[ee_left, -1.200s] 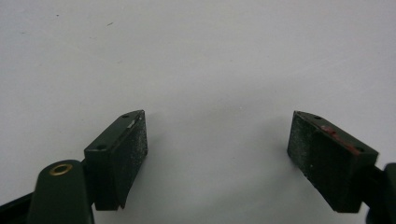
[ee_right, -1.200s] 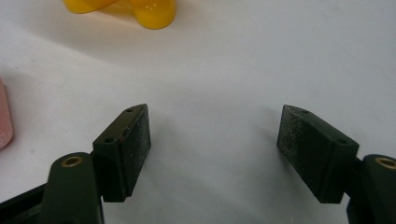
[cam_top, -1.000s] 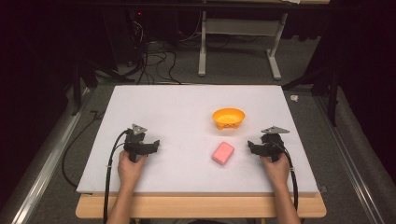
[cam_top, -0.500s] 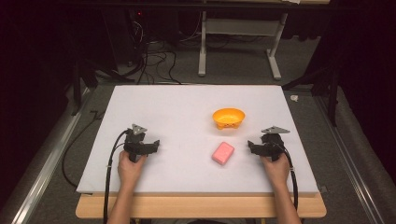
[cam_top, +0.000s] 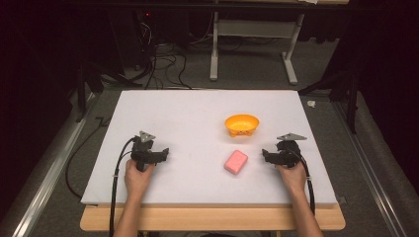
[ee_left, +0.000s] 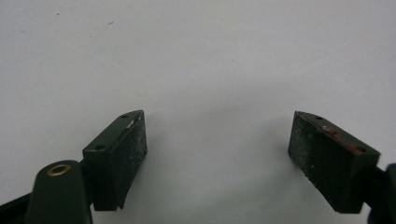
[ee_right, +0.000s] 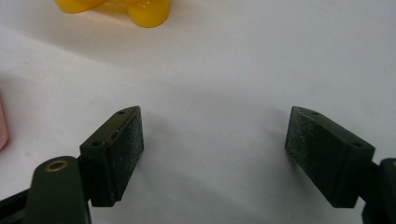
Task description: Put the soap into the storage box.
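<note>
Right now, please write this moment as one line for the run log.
left hand-held gripper: open, empty | right hand-held gripper: jaws just opening, empty | pink block: on table, untouched | orange bowl: behind block

Your high view: white table evenly lit from above, surroundings nearly black, image soft and grainy. Your gripper views: table grey-white, dimmer toward corners, soft shadows beside black jaws, near parts blurred. Yellow bowl shows small glare spots.

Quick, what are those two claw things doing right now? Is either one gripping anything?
Left gripper: open, holding nothing.
Right gripper: open, its jaws have just been opening, nothing between them; the pink block lies apart from it.
</note>
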Demonstrator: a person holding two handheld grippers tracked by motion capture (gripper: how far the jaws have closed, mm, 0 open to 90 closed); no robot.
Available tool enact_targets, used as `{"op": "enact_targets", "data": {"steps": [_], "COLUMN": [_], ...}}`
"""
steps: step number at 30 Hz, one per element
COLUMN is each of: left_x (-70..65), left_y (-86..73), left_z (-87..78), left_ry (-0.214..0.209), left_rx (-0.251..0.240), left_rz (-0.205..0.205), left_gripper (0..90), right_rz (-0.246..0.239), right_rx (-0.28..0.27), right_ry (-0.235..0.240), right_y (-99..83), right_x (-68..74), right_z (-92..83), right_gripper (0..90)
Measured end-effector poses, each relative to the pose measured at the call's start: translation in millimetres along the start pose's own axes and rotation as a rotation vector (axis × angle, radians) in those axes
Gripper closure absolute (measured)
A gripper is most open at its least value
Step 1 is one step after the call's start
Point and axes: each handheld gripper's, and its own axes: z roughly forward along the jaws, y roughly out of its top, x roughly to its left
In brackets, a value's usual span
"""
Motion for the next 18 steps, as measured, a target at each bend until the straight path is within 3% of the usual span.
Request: {"op": "enact_targets", "data": {"steps": [10,18], "left_x": [0.1,0.1], "left_y": [0.0,0.0], "left_z": [-0.2,-0.2], "left_ry": [0.0,0.0], "left_rx": [0.002,0.002], "left_rz": [0.002,0.002], "left_gripper": [19.8,19.8], "right_rz": [0.006,0.015], "right_rx": [-0.006,-0.036], "right_ry": [0.047,0.101], "right_y": [-1.9,-8.1], "right_x": [-0.2,-1.5], "right_z": [-8.2,-24.3], "right_gripper": [17.9,16.2]}}
